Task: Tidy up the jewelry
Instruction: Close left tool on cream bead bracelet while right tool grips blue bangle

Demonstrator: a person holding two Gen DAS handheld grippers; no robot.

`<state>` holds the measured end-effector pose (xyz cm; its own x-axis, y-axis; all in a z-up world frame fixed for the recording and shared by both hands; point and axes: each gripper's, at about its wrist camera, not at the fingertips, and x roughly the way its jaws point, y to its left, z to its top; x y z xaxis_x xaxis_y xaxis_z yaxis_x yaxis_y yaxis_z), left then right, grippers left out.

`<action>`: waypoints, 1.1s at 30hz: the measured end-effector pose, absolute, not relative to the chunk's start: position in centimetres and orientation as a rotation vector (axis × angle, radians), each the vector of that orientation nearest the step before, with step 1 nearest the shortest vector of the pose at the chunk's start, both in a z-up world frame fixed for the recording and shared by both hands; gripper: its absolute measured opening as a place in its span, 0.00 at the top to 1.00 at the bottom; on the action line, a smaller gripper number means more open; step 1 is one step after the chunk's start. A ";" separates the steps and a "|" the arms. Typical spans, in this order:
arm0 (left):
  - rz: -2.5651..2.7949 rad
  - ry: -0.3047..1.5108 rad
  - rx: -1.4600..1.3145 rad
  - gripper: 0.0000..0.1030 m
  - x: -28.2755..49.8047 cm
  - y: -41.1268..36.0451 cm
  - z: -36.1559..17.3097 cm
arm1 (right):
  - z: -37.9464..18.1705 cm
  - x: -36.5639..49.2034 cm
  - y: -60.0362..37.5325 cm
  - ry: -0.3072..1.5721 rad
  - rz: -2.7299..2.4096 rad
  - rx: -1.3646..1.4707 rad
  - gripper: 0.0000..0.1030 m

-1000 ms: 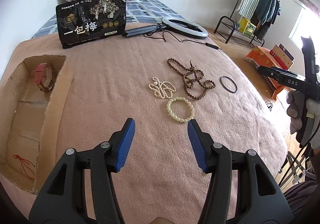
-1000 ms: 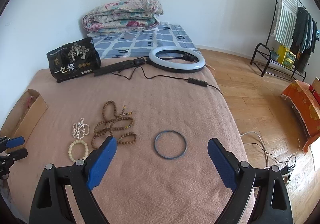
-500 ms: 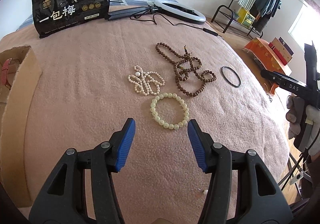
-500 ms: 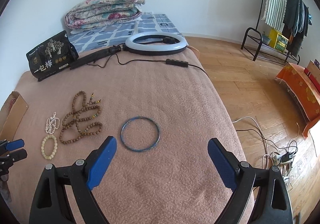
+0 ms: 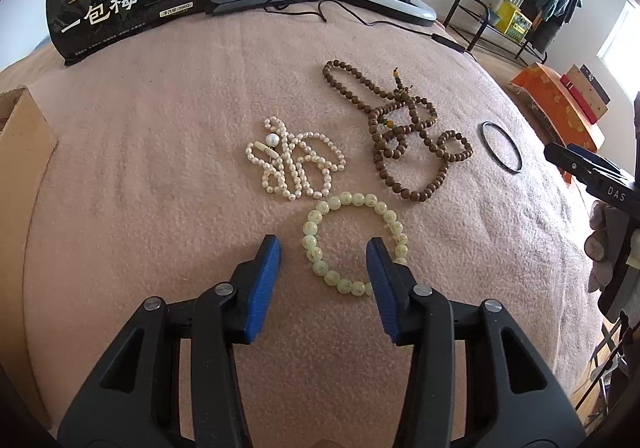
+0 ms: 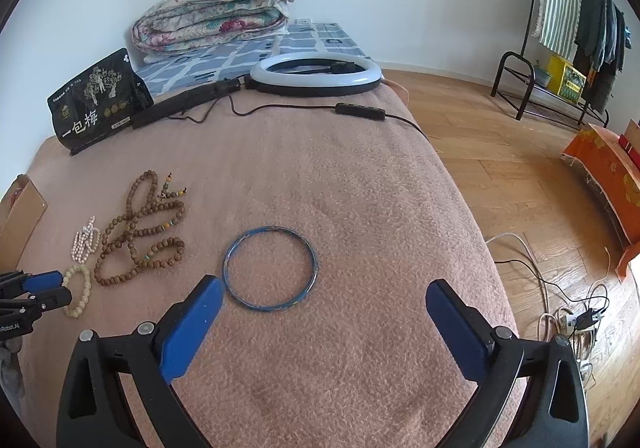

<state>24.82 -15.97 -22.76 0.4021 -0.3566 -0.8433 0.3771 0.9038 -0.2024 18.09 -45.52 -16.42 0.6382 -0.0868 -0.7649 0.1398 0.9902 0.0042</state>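
Left gripper [image 5: 323, 252] spread open low over the pale green beaded bracelet [image 5: 354, 244], right blue pad [image 5: 382, 280] overlapping its near edge. Beside it on the pink fleece blanket [image 5: 160, 127]: cream pearl strand [image 5: 294, 163], brown wooden bead necklace [image 5: 404, 135]. Right gripper [image 6: 320, 300] wide open, thin blue bangle [image 6: 270, 268] just beyond its left pad.
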 end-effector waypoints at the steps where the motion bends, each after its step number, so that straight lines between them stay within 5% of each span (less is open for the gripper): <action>1: -0.459 1.056 0.023 0.57 24.9 -16.0 -22.8 | -16.6 18.2 -45.5 0.869 -0.120 0.071 0.00; 12: -0.438 1.023 0.030 0.84 25.2 -15.8 -23.5 | -18.8 20.6 -43.7 0.931 -0.058 0.008 0.00; 26: -0.461 1.021 -0.035 0.94 25.0 -15.3 -23.1 | -21.2 23.2 -42.6 1.000 -0.078 -0.044 0.01; 33: -0.481 0.994 -0.017 0.95 23.9 -15.8 -22.2 | -20.5 23.1 -42.5 1.001 -0.039 -0.011 0.28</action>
